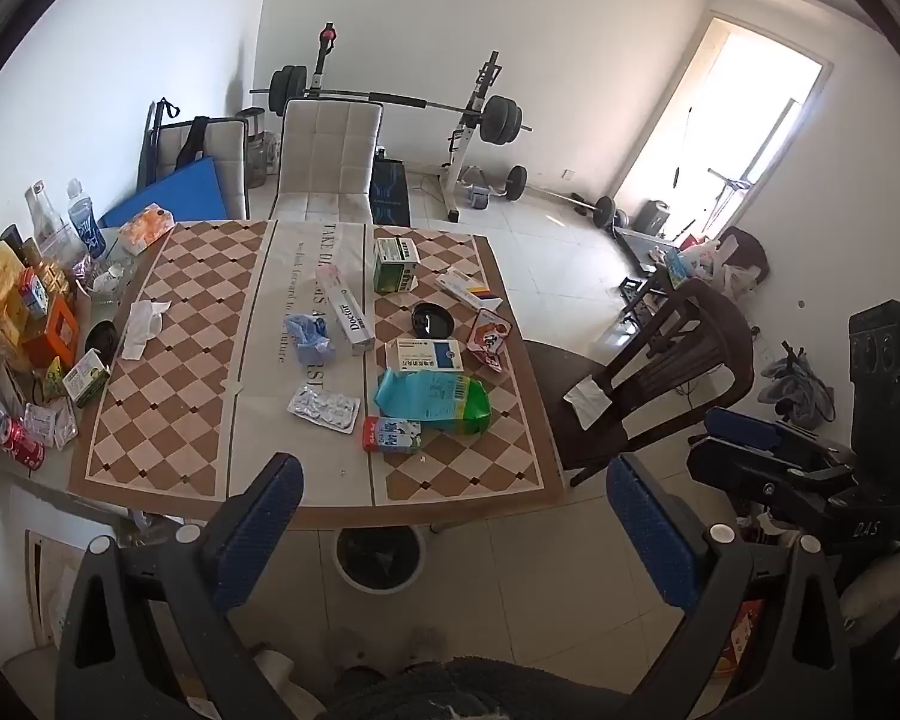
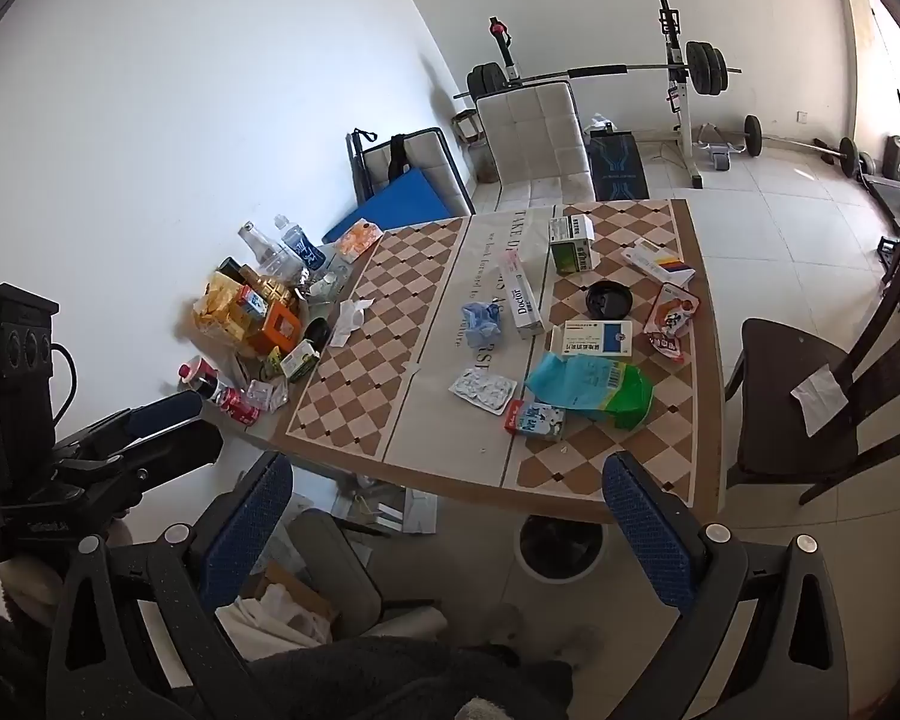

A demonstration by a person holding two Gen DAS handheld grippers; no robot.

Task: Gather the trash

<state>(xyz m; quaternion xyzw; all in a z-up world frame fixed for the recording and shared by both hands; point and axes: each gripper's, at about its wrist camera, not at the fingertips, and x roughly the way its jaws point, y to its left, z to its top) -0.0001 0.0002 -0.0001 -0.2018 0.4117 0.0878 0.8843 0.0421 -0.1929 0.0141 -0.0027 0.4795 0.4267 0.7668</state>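
Observation:
A checkered table (image 1: 168, 420) (image 2: 342, 414) carries scattered trash: a blue-green bag (image 1: 432, 399) (image 2: 591, 390), a milk carton (image 1: 391, 435) (image 2: 534, 419), a blister pack (image 1: 324, 408) (image 2: 483, 389), a crumpled blue glove (image 1: 309, 339) (image 2: 481, 319), a Doctor box (image 1: 345, 315) (image 2: 521, 294), a white tissue (image 1: 141, 324) (image 2: 349, 317). A white bin (image 1: 379, 558) (image 2: 561, 546) stands under the table's near edge. My left gripper (image 1: 453, 525) and right gripper (image 2: 444, 516) are open and empty, held before the table's near edge.
Bottles, cans and snack packs (image 1: 24, 324) (image 2: 252, 312) crowd the table's left side. A dark wooden chair (image 1: 648, 372) (image 2: 810, 408) stands right of the table, a padded chair (image 1: 330, 162) behind it. A weight bench stands at the back wall.

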